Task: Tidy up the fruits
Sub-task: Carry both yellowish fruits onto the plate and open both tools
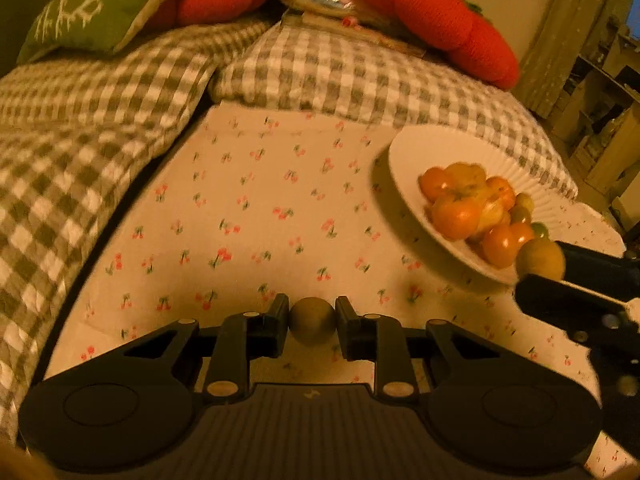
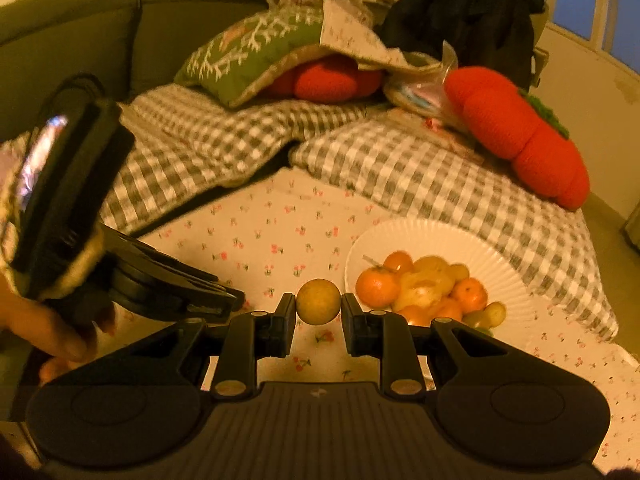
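Checked quilt (image 1: 100, 128) bunched across the back, red knitted cushions (image 2: 520, 132) and green embroidered pillow (image 2: 248, 52) piled behind. Cherry-print cloth (image 1: 248, 208) spread flat in front, serving as work surface. White fluted plate (image 2: 492, 256) on the cloth toward the right, heaped with mixed fruit pile (image 2: 432, 292): orange mandarins, a yellow lumpy one, a few small green-yellow ones at the near rim.

Left gripper (image 1: 312, 322) clenched on a small round greenish fruit (image 1: 312, 322), jaws touching both sides, held above the cloth, well apart from plate. Right gripper (image 2: 319, 307) likewise clamped on a yellow-green round fruit (image 2: 319, 307), pads pressing either side; from left wrist view same fruit (image 1: 540, 259) hanging just at the plate's near edge, touching or just above rim, cannot tell which. Bare hand (image 2: 60, 336) gripping left tool handle at lower left of right wrist view.

Step in hand, judged: sorting stage, both tools carrying one small round fruit each, likely pulled from or headed to the plate; direction not decidable. No second container visible, so destination unclear.

Next move calls for: choosing a drop spot on cloth or plate, lowering till fruit rests, then opening slowly. Round fruit on flat cloth, prone to rolling. Plate already heaped, risk of knocking rim fruits off.
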A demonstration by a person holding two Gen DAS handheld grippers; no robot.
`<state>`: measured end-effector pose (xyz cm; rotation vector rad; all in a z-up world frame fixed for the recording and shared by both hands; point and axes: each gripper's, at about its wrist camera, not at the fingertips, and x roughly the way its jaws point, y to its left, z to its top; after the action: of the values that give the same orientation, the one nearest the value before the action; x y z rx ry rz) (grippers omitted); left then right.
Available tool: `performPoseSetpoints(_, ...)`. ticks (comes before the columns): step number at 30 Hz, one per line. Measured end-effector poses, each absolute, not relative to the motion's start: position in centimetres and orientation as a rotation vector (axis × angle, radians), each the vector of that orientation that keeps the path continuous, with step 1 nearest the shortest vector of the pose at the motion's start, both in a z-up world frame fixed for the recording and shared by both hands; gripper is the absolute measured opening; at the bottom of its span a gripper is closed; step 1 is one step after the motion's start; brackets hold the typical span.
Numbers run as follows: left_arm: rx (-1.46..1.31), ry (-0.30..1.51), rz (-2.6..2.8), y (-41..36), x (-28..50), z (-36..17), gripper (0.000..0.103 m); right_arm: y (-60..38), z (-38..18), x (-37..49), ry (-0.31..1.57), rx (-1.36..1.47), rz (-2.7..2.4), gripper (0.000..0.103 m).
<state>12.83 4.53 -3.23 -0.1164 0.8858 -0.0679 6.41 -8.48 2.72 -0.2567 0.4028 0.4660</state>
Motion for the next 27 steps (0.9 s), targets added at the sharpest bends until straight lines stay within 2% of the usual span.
performPoseSetpoints(10, -0.083, 0.799, -0.061, 3.6, 13.3, -1.0, 0.011, -14.7, 5.0, 7.4, 0.376, -0.135, 0.379, 0.022)
performPoseSetpoints(27, 0.005, 0.72, -0.1, 0.0, 15.1, 0.5, 0.011, -17.7, 3.8, 10.3, 0.425, -0.072, 0.308, 0.022)
